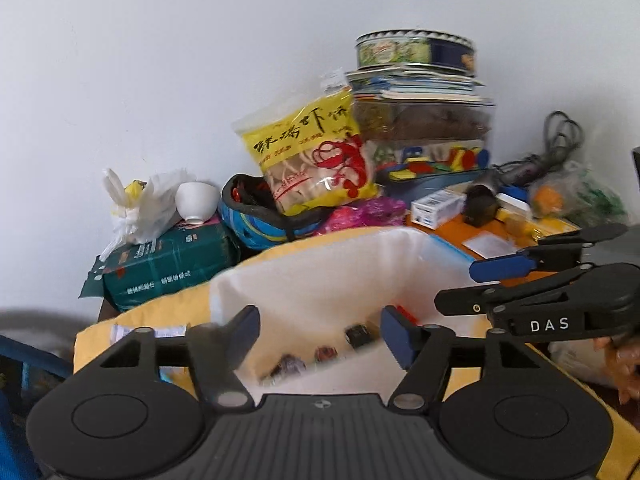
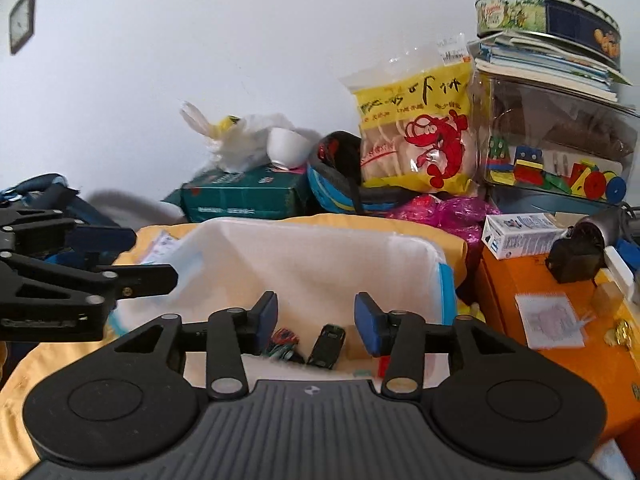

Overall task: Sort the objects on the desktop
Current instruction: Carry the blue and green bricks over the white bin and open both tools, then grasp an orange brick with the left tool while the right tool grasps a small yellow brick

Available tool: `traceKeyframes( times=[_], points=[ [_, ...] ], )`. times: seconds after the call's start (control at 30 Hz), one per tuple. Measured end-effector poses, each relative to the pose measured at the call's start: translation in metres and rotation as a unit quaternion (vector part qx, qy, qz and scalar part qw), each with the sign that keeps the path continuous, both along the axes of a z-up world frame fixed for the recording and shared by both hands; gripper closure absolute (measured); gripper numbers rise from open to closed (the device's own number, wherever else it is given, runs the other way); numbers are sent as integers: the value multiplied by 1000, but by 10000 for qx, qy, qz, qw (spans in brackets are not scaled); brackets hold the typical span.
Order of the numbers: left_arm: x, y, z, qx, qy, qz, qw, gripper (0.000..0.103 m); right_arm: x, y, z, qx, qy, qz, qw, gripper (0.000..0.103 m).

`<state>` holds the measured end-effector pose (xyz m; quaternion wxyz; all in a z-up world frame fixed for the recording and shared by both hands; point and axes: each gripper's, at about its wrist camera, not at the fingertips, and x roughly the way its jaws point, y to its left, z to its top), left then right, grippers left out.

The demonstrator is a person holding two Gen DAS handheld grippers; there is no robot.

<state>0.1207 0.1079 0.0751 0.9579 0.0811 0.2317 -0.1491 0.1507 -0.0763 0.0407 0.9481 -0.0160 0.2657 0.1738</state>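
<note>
A white-lined bin (image 1: 320,276) (image 2: 312,256) with a yellow cloth draped round it stands right in front of both grippers. On its floor lie small items: a dark toy car (image 2: 328,346) (image 1: 358,336), a tangle of coloured bits (image 2: 282,342) and a red piece (image 1: 408,314). My left gripper (image 1: 320,332) (image 2: 152,258) hovers over the bin's near left side, open wide, nothing between its pads. My right gripper (image 2: 316,320) (image 1: 460,286) hangs over the near right side, jaws apart and empty. The bin's near floor is hidden behind both gripper bodies.
Behind the bin sit a green pack (image 1: 168,264) with a white cup (image 1: 196,202), a blue helmet (image 1: 260,224) and a yellow shrimp-cracker bag (image 1: 316,160). A tin (image 2: 548,16) tops books on a clear box of coloured blocks (image 2: 560,168). An orange surface (image 2: 520,280) holds a white carton (image 2: 520,234), black adapter (image 2: 572,260) and notepad (image 2: 550,320).
</note>
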Motion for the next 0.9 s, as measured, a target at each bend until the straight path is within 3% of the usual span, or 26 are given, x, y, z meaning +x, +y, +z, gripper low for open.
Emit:
traceKeyframes(
  times=[0.1,0.2,0.3,0.4,0.53,0.67,0.83,0.9],
  points=[
    [-34,4,-18,-143,318,-73,9994,27,-30,-1,-10,-144,12,188,9997,46],
    [-62,4,-50,-173,988,-66,9949,27,-60,-2,-29,-283,244,262,9990,45],
    [-88,1,-92,62,1670,-264,9856,27,-87,-1,-55,-376,622,379,9966,45],
    [-107,4,-120,15,2148,-308,9762,27,-113,2,-81,-603,943,579,9920,45],
    [-125,11,-133,97,2330,-111,9724,28,-147,14,-107,-1069,1208,855,9832,48],
    [-148,25,-129,328,2135,55,9764,30,-174,19,-122,-1095,1515,1068,9765,49],
    [-151,41,-140,267,2248,281,9736,49,-183,17,-120,-1241,1384,1077,9767,52],
    [-149,45,-146,232,2287,310,9727,63,-185,17,-116,-1296,1291,1058,9774,55]
  ],
)
